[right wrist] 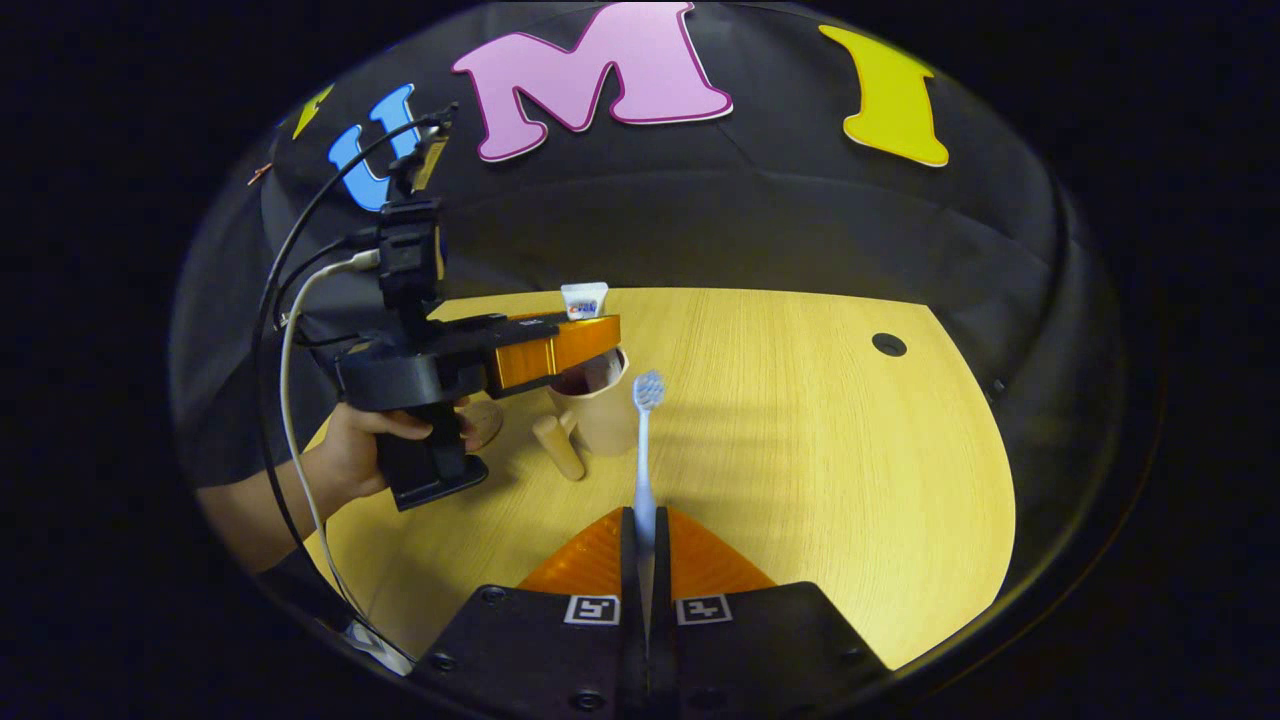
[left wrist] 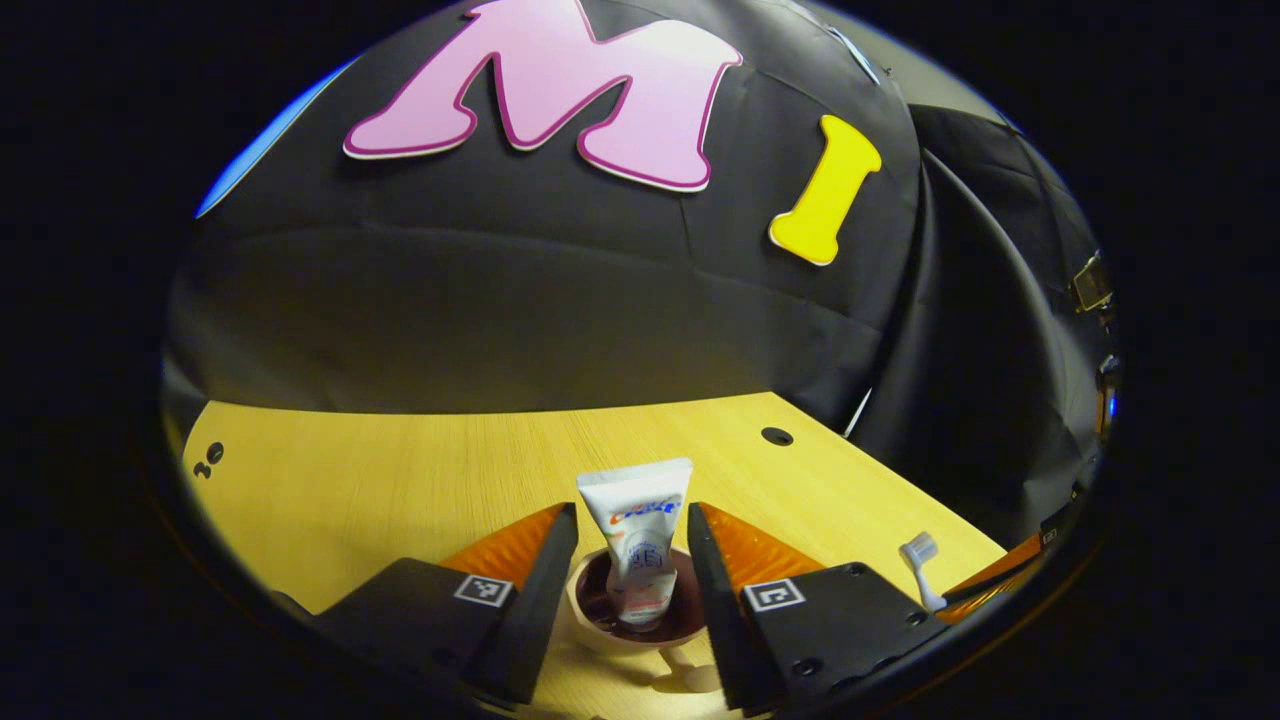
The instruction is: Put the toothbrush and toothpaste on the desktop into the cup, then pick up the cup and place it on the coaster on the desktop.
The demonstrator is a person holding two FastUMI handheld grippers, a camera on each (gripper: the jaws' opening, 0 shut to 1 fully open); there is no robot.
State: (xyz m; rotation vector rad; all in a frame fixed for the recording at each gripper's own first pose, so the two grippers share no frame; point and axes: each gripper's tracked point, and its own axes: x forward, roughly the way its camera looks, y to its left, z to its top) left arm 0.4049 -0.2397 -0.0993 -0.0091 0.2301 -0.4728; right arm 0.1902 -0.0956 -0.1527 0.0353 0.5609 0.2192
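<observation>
- We judge the main risk is the white plastic toothpaste tube (left wrist: 637, 548) tipping the pale round cup (left wrist: 632, 628) – it stands tall above the rim, between the spread fingers of our left gripper (left wrist: 632, 570), neither pressing it
- Our right gripper (right wrist: 645, 560) pinches the light-blue toothbrush (right wrist: 645, 450) by its handle, bristles forward, near the cup (right wrist: 600, 405) – a careless entry could knock the tube
- The cup stands mid-desktop on the wooden desk (right wrist: 800, 420), away from every edge
</observation>
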